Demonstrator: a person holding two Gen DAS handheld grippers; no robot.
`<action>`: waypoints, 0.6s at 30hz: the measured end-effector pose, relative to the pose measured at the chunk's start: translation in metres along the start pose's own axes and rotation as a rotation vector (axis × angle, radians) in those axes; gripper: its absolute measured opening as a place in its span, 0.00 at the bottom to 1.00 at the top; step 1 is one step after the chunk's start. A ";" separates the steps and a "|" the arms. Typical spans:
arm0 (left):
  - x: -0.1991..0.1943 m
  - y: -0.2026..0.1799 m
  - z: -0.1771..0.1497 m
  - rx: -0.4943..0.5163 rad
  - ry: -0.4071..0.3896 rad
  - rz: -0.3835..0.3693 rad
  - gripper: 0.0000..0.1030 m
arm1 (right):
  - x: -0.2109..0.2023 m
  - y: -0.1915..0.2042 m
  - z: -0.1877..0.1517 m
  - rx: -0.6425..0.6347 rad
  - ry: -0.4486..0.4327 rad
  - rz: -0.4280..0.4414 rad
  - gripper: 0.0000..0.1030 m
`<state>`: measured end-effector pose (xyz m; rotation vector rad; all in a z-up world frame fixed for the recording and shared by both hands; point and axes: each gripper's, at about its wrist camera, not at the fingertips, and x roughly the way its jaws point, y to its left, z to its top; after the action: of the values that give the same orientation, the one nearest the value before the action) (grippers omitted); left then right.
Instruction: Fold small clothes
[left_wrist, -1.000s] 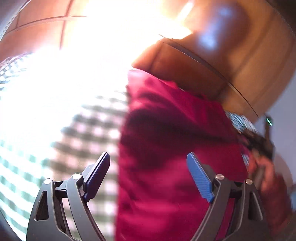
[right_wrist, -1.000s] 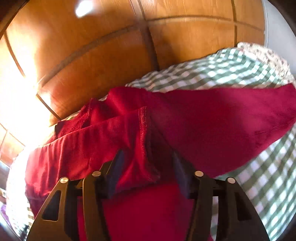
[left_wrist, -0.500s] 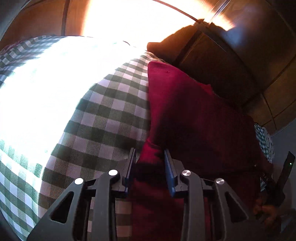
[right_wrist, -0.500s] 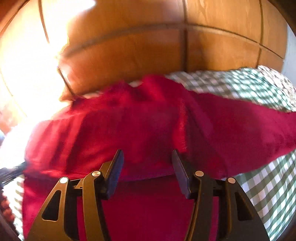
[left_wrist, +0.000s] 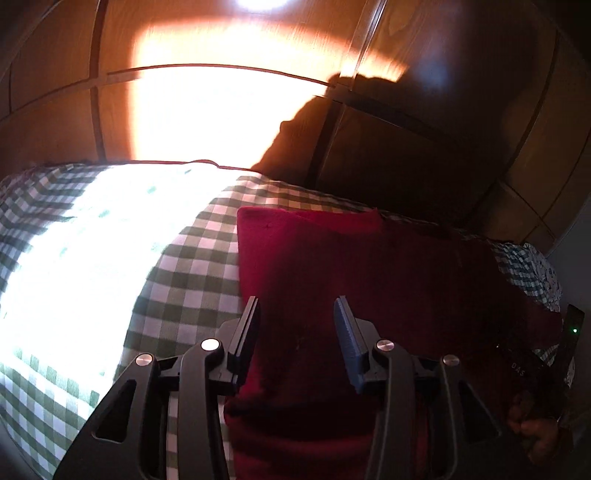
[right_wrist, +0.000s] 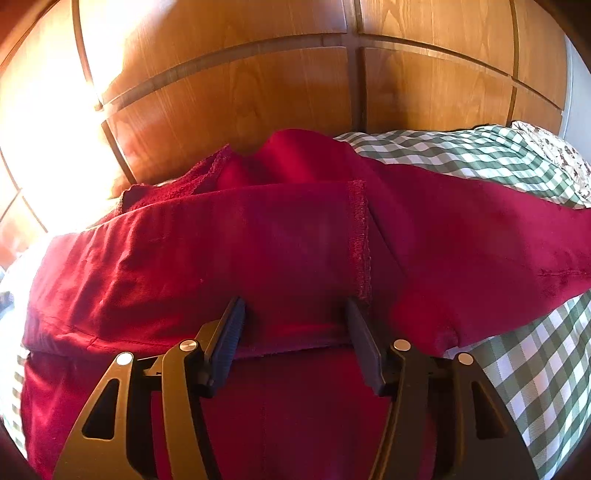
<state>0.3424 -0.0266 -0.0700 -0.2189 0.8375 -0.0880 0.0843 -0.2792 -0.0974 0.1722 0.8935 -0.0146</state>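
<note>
In the left wrist view, the left tongs (left_wrist: 295, 314) are partly open, with a gap between the two fingers and nothing pinched. They sit over the near left edge of the red cloth (left_wrist: 369, 273). The cloth lies flat on the green checked sheet (left_wrist: 184, 266) and spreads from the tongs away to the far side and to the right. Its left edge runs straight from near to far, just beside the left finger. At the far right, a hand (left_wrist: 535, 432) with the other tool is dimly seen; it is too dark to tell more.

In the right wrist view, the right tongs (right_wrist: 295, 314) are also partly open and hold nothing. A folded flap of the red cloth (right_wrist: 229, 236) lies right in front of them, and its near edge runs left to right between the two fingers. The cloth's long side goes left to right, with one end reaching far right over the checked sheet (right_wrist: 535, 362). A wooden wall (right_wrist: 258, 92) stands behind.

The right tongs look nearer to the folded edge, so they seem best placed to grab it next.
</note>
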 end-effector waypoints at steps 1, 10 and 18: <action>0.011 -0.005 0.004 0.018 0.008 0.011 0.47 | 0.000 0.000 0.000 0.001 -0.001 0.001 0.54; 0.079 -0.035 0.003 0.112 0.061 0.166 0.52 | 0.002 -0.002 -0.001 0.007 -0.004 0.037 0.61; 0.009 -0.072 -0.042 0.108 0.025 0.070 0.68 | -0.013 -0.019 0.006 0.084 0.006 0.140 0.64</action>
<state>0.3181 -0.1051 -0.0873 -0.0870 0.8616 -0.0706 0.0793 -0.2996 -0.0860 0.3131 0.8858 0.0787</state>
